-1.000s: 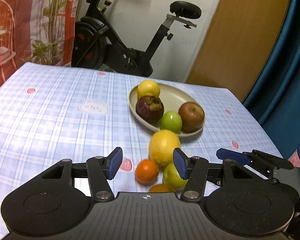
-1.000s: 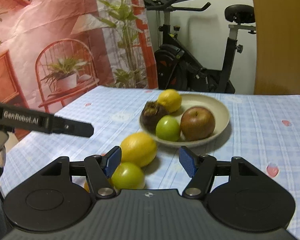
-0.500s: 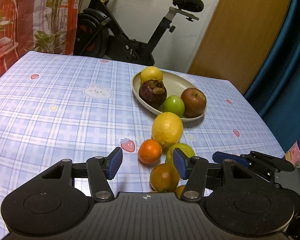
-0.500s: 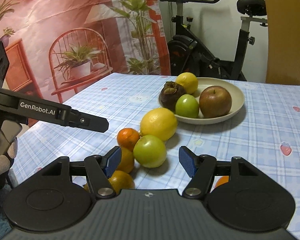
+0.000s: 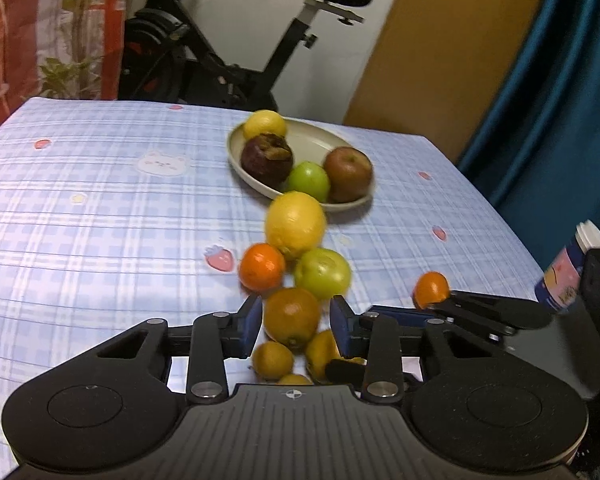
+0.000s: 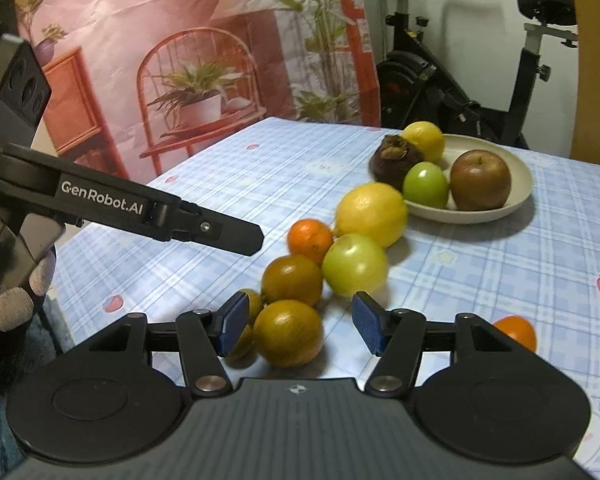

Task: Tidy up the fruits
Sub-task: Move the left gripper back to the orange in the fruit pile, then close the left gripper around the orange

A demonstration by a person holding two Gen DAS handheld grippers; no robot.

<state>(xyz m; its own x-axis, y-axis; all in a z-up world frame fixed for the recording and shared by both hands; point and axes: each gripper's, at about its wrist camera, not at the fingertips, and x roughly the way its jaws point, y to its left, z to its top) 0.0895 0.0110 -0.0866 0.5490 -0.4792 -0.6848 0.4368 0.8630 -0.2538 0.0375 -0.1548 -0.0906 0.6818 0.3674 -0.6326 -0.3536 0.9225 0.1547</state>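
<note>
A beige plate (image 5: 312, 136) (image 6: 516, 196) holds a lemon, a mangosteen (image 5: 266, 158), a green fruit and a red apple (image 6: 480, 179). On the cloth in front of it lie a large lemon (image 5: 295, 224) (image 6: 371, 213), a tangerine (image 5: 261, 267), a green apple (image 5: 322, 273) (image 6: 354, 265) and several dull orange fruits (image 5: 292, 314) (image 6: 288, 332). My left gripper (image 5: 296, 322) is open above the dull orange fruits. My right gripper (image 6: 300, 326) is open and empty, low over the same cluster.
A lone tangerine (image 5: 431, 289) (image 6: 516, 332) lies to the right near the table edge. A printed cup (image 5: 572, 272) stands at the right edge. An exercise bike (image 5: 236, 68) stands behind the table. A teal curtain hangs at right.
Both grippers have pulled back toward the near table edge, so more fruits near the front come into view. Both stay open. The fruits have not moved.
</note>
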